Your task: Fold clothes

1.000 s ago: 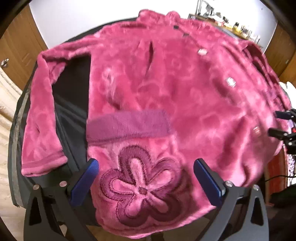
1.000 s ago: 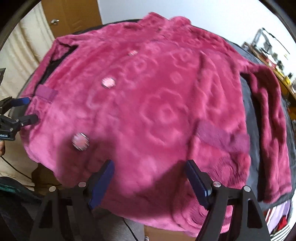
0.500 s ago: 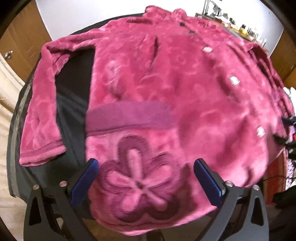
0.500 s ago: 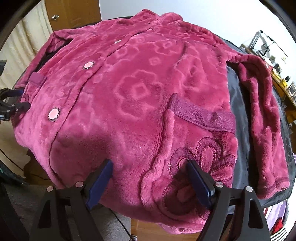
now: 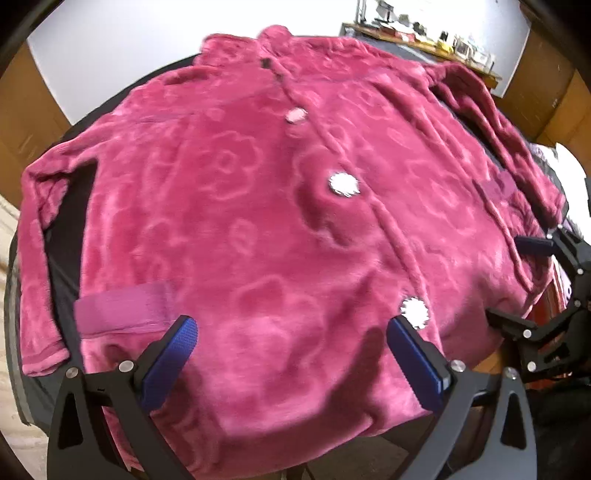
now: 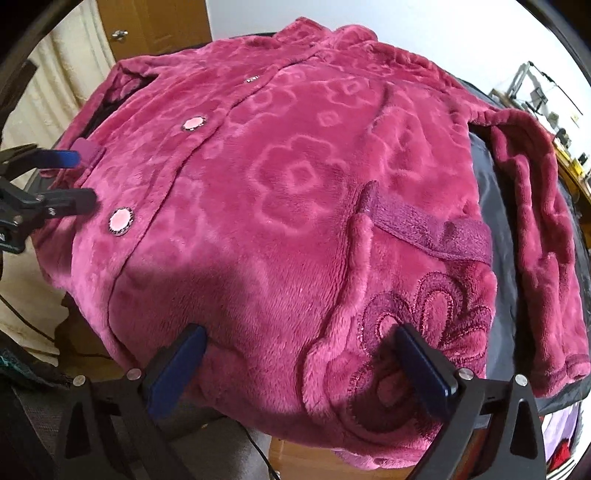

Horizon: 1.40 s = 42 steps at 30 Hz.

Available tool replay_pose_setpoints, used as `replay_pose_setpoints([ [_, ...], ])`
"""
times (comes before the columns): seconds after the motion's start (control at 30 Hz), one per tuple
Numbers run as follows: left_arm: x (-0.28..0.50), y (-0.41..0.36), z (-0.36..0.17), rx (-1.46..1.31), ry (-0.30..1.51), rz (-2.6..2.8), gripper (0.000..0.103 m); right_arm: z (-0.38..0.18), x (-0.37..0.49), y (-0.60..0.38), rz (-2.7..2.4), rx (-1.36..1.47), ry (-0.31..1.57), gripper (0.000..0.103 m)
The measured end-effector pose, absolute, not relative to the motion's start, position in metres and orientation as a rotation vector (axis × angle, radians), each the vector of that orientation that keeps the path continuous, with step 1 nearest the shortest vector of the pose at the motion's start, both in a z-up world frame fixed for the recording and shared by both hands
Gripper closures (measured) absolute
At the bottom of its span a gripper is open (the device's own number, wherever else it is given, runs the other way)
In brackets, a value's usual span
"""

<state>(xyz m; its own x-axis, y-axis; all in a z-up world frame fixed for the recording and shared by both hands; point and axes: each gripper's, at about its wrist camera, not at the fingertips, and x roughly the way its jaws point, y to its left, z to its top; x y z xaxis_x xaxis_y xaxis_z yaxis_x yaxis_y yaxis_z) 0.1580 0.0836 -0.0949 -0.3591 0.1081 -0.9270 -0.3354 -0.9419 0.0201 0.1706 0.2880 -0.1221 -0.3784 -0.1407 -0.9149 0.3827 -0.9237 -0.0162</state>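
A magenta fleece jacket [image 5: 280, 221] with pink buttons lies spread face up on a dark table [image 5: 62, 229], hem toward me; it also shows in the right wrist view [image 6: 295, 192]. My left gripper [image 5: 291, 343] is open, its blue pads over the hem near the left pocket band [image 5: 122, 302] and the lowest button [image 5: 414, 313]. My right gripper [image 6: 301, 354] is open over the hem beside the embroidered flower pocket [image 6: 424, 321]. Each gripper shows in the other's view: the right one [image 5: 517, 284], the left one [image 6: 79, 179].
Both sleeves lie alongside the body, one at the left [image 5: 37, 258], one at the right [image 6: 535, 229]. A wooden door [image 6: 159, 26] and a cream curtain [image 6: 70, 74] stand behind. A cluttered shelf [image 5: 424, 37] is at the far right. The hem hangs over the table's front edge.
My left gripper has swung right, from the flower pocket toward the button line. My right gripper has moved closer to the hem and right pocket. The jacket lies as before.
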Motion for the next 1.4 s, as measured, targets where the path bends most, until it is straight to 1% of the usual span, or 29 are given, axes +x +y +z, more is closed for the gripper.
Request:
replay_pose_setpoints([
  [0.13, 0.153, 0.091, -0.116, -1.698, 0.296, 2.330, 0.000, -0.120, 0.170, 0.294, -2.333, 1.501, 0.315, 0.000],
  [0.2, 0.148, 0.083, -0.119, -1.744, 0.190, 2.322, 0.000, -0.112, 0.168, 0.306, -2.328, 1.504, 0.229, 0.000],
  [0.23, 0.147, 0.082, -0.120, -1.748, 0.185, 2.326, 0.000, -0.108, 0.166, 0.313, -2.326, 1.505, 0.181, 0.000],
  [0.33, 0.147, 0.082, -0.119, -1.754, 0.183, 2.339, 0.000, -0.086, 0.151, 0.359, -2.412, 1.480, -0.013, 0.000],
  [0.43, 0.147, 0.082, -0.119, -1.775, 0.172, 2.352, 0.000, -0.071, 0.154, 0.413, -2.514, 1.486, -0.238, 0.000],
  [0.6, 0.146, 0.085, -0.113, -1.793, 0.183, 2.388, 0.000, -0.064, 0.176, 0.494, -2.630, 1.523, -0.596, 0.000],
  [0.67, 0.144, 0.089, -0.108, -1.784, 0.196, 2.407, 0.000, -0.064, 0.185, 0.529, -2.648, 1.511, -0.748, 0.000],
  [0.8, 0.139, 0.099, -0.097, -1.753, 0.196, 2.434, 0.000, -0.065, 0.191, 0.574, -2.629, 1.453, -0.993, 0.003],
  [0.87, 0.136, 0.106, -0.092, -1.736, 0.205, 2.439, 0.000, -0.071, 0.190, 0.585, -2.611, 1.431, -1.084, 0.006],
  [0.9, 0.136, 0.110, -0.090, -1.722, 0.211, 2.438, 0.000, -0.073, 0.189, 0.591, -2.604, 1.425, -1.120, 0.009],
  [1.03, 0.135, 0.132, -0.084, -1.680, 0.242, 2.417, 0.000, -0.082, 0.178, 0.602, -2.556, 1.404, -1.227, 0.032],
  [1.3, 0.135, 0.149, -0.078, -1.656, 0.296, 2.394, 0.000, -0.097, 0.158, 0.607, -2.522, 1.395, -1.301, 0.033],
  [1.37, 0.135, 0.149, -0.079, -1.664, 0.296, 2.391, 0.000, -0.100, 0.155, 0.608, -2.517, 1.384, -1.323, 0.037],
  [1.4, 0.134, 0.147, -0.080, -1.672, 0.298, 2.388, 0.000, -0.102, 0.152, 0.609, -2.518, 1.379, -1.328, 0.042],
])
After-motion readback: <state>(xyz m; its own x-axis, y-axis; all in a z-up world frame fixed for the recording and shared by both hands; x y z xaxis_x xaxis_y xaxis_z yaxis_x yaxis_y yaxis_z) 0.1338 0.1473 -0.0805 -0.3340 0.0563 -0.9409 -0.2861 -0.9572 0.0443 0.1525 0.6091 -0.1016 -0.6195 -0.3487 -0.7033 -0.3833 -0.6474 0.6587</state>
